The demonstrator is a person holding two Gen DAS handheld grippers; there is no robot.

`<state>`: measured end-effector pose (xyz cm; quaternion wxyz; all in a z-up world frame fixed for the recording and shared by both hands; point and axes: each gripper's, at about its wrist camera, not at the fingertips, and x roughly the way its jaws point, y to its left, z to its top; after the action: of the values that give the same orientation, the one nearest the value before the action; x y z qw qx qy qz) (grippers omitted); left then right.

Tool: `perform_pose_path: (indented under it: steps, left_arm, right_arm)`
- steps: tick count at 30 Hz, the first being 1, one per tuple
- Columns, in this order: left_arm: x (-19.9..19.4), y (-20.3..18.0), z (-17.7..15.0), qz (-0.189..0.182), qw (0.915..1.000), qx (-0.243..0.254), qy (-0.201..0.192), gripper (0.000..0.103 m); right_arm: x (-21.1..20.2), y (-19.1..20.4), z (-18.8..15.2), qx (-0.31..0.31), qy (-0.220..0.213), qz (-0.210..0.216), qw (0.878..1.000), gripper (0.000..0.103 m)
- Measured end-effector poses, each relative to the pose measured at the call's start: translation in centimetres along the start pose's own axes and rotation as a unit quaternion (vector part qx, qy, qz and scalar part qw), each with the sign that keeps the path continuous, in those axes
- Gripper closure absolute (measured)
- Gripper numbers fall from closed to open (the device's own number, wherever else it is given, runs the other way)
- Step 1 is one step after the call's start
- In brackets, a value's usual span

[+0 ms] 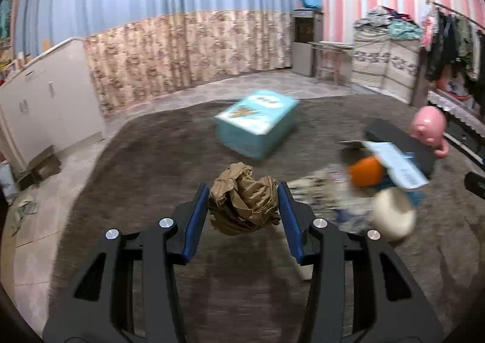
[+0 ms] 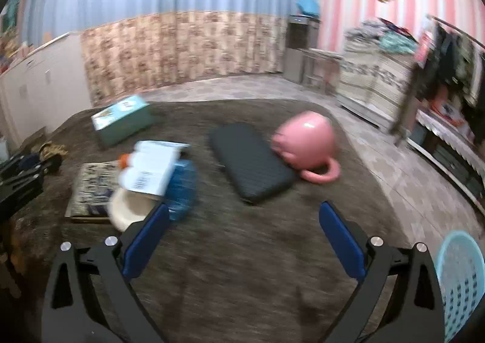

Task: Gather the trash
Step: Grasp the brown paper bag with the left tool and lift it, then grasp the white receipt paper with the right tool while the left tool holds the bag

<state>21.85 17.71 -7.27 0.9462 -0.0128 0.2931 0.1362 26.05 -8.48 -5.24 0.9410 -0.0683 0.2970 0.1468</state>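
Gripping a crumpled brown paper wad (image 1: pixel 244 199) between its blue fingers (image 1: pixel 198 218), the left gripper (image 1: pixel 244 191) has one piece collected but not binned, while the right gripper (image 2: pixel 244 215) hangs wide open and empty, blue basket (image 2: pixel 460 279) just right of its fingers, clutter pile (image 2: pixel 145 179) ahead-left still uncollected.

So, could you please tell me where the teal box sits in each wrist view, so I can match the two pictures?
Left wrist view: the teal box lies just above centre on the brown carpet, beyond the crumpled brown paper.
Right wrist view: the teal box lies at upper left, near the carpet's far edge.
Shared landmark: the pink mug, lying beside the black pad.
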Motion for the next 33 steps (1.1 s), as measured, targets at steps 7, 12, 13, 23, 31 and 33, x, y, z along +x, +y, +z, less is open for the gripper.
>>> perform_pose_path:
  steps: [7,12,13,23,31,33]
  left_arm:
    - [-0.3,4.2,0.1,0.014,0.9998,-0.016,-0.003,0.058]
    - [-0.3,5.1,-0.3,0.014,0.9998,-0.014,-0.008,0.058]
    - [-0.3,5.1,-0.2,0.013,0.9998,-0.014,-0.006,0.058]
    - [-0.7,4.5,-0.2,0.007,0.9999,0.001,-0.012,0.058]
    - [-3.2,3.0,1.4,0.000,0.9993,-0.002,-0.038,0.058]
    - [-3.7,2.4,1.9,-0.004,0.9990,-0.002,-0.044,0.058]
  right_arm:
    - [3.4,4.8,1.4,-0.003,0.036,0.054,0.998,0.019]
    - [5.6,6.2,1.9,0.017,0.071,0.067,0.995,0.021]
    - [6.1,6.4,1.8,0.019,0.078,0.069,0.994,0.028]
    - [5.0,5.9,1.6,0.021,0.066,0.072,0.995,0.051]
    - [-1.5,1.2,2.2,0.051,0.005,0.053,0.997,0.051]
    - [-3.1,-0.7,2.0,0.060,-0.006,0.040,0.997,0.051]
